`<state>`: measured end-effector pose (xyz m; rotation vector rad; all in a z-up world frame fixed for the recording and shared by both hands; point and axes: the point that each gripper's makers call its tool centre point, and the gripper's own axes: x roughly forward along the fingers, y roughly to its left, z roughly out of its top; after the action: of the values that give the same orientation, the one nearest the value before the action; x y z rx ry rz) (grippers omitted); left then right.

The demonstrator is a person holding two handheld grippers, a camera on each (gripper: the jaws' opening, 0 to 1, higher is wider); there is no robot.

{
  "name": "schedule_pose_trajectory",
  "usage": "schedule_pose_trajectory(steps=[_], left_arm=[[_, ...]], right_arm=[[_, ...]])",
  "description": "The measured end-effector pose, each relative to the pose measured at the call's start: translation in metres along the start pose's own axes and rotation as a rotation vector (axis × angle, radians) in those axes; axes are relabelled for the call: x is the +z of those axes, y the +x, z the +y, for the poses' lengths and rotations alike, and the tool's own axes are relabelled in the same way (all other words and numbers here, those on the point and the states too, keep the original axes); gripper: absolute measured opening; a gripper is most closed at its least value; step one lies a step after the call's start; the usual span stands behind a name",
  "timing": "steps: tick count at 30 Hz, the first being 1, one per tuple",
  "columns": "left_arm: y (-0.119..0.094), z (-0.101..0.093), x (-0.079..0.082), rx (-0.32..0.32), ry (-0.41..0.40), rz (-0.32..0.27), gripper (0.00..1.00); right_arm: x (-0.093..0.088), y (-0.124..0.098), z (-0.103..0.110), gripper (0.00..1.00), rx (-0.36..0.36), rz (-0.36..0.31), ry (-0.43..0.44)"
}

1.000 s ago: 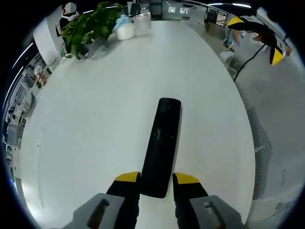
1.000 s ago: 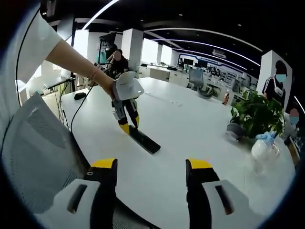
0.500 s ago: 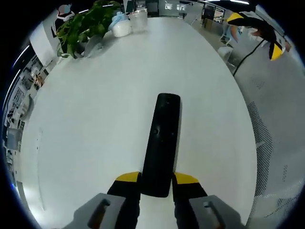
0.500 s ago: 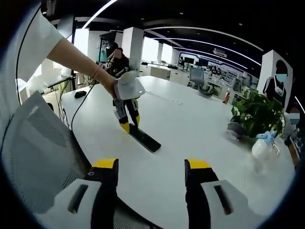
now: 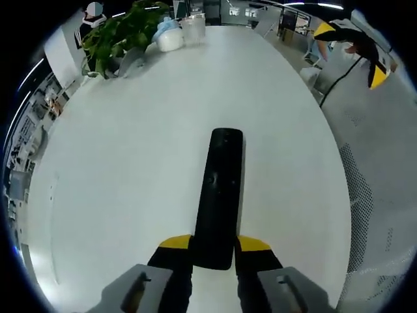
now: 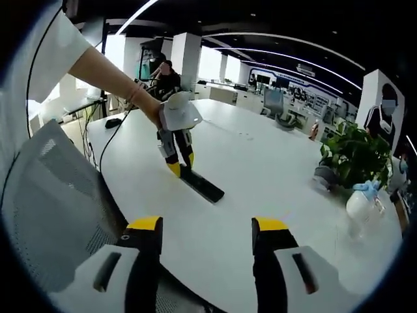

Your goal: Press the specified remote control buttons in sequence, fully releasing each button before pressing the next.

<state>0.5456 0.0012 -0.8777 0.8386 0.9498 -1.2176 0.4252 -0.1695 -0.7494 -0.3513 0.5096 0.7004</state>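
Observation:
A long black remote (image 5: 220, 189) lies on the white table (image 5: 130, 163), pointing away from me. My left gripper (image 5: 214, 251) has its yellow-tipped jaws against both sides of the remote's near end, shut on it. In the right gripper view a hand holds that left gripper (image 6: 177, 164) down at the end of the remote (image 6: 203, 186). My right gripper (image 6: 207, 228) hovers open near the table's edge, well short of the remote, with nothing between its jaws. It also appears far off as the right gripper (image 5: 352, 49) in the left gripper view.
A potted plant (image 5: 120, 36) and a white bottle (image 5: 172, 39) stand at the table's far end. A mesh chair (image 6: 52, 195) is beside the table's near edge. A black cable (image 5: 339, 81) runs off the table. A person (image 6: 166, 75) sits farther back.
The left gripper view has edged slightly forward along the remote, with the jaws staying at its sides. The right gripper view has shifted a little; its jaws remain wide apart.

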Motion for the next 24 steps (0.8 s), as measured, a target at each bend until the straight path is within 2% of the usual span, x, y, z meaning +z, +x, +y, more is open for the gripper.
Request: schedule_pose_trajectory(steps=[3,7,15,24], left_arm=[[0.000,0.000,0.000,0.005,-0.014,-0.001,0.24],[0.000,0.001,-0.001,0.011,-0.030,-0.007,0.24],[-0.001,-0.001,-0.001,0.020,-0.039,-0.001,0.24],[-0.001,-0.001,-0.001,0.017,-0.043,0.002,0.24]], right_arm=[[0.002,-0.003,-0.007,0.56,-0.025,-0.022,0.045],[0.002,-0.003,-0.005,0.56,-0.014,-0.025,0.068],[-0.003,0.001,0.006,0.56,0.029,0.015,0.010],[-0.003,-0.001,-0.001,0.55,-0.001,0.010,0.033]])
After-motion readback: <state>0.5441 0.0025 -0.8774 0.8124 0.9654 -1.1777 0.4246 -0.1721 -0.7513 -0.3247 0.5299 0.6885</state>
